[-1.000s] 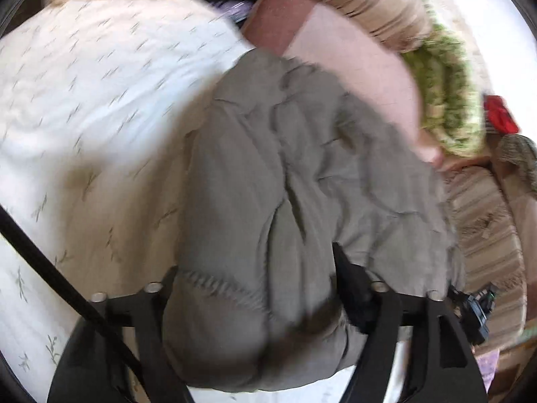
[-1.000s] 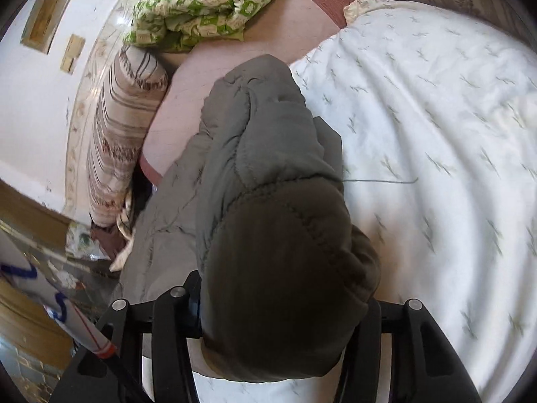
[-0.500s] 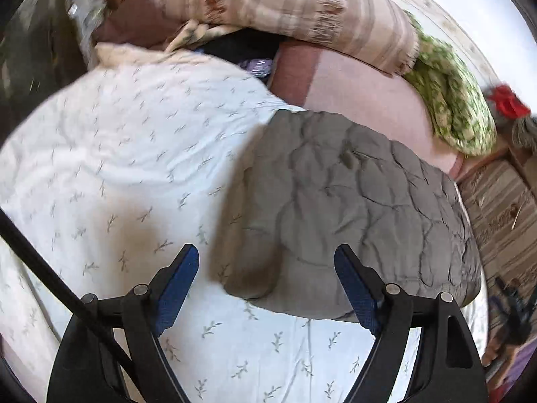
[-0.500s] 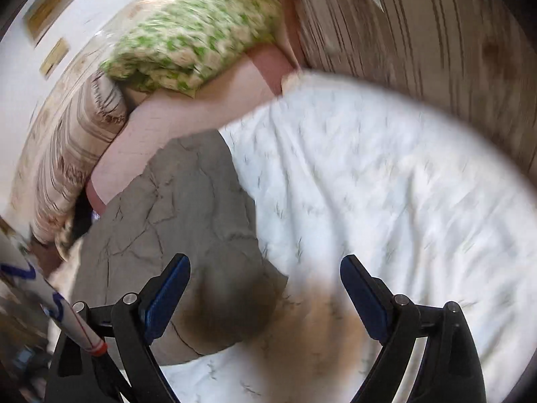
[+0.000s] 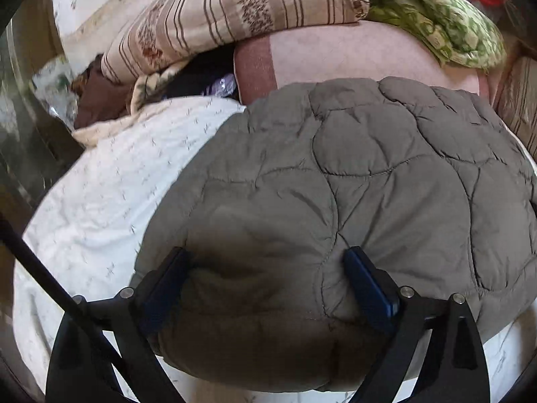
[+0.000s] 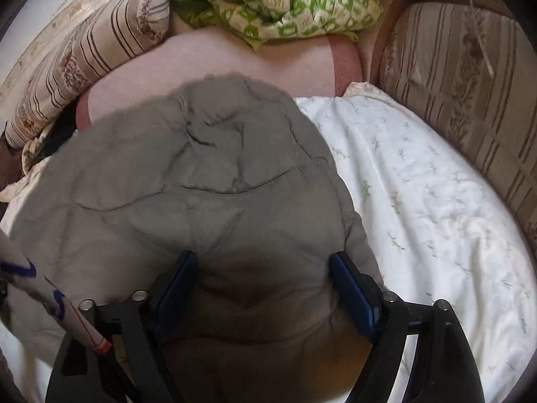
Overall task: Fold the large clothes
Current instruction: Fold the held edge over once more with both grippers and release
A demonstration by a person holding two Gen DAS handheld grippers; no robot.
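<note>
A grey-green quilted puffer jacket (image 5: pixel 352 174) lies folded in a thick bundle on the white patterned bedsheet (image 5: pixel 110 181). It also shows in the right wrist view (image 6: pixel 188 184). My left gripper (image 5: pixel 268 268) is wide open, its blue-padded fingers pressed down onto the bundle's near left part. My right gripper (image 6: pixel 265 272) is wide open too, its fingers pressed onto the bundle's near right part. Jacket padding bulges up between the jaws of each gripper. Neither gripper is closed on the fabric.
A pink pillow (image 5: pixel 352 53) lies behind the jacket, with a striped beige duvet (image 5: pixel 228 13) and a green patterned blanket (image 5: pixel 433 16) on it. A striped sofa back (image 6: pixel 470 84) borders the sheet (image 6: pixel 429 201) on the right. Dark clutter (image 5: pixel 100 97) sits at the far left.
One second ago both grippers held the jacket. They let go, drew back open above the bed, and have now come down with open fingers pressing on the folded bundle.
</note>
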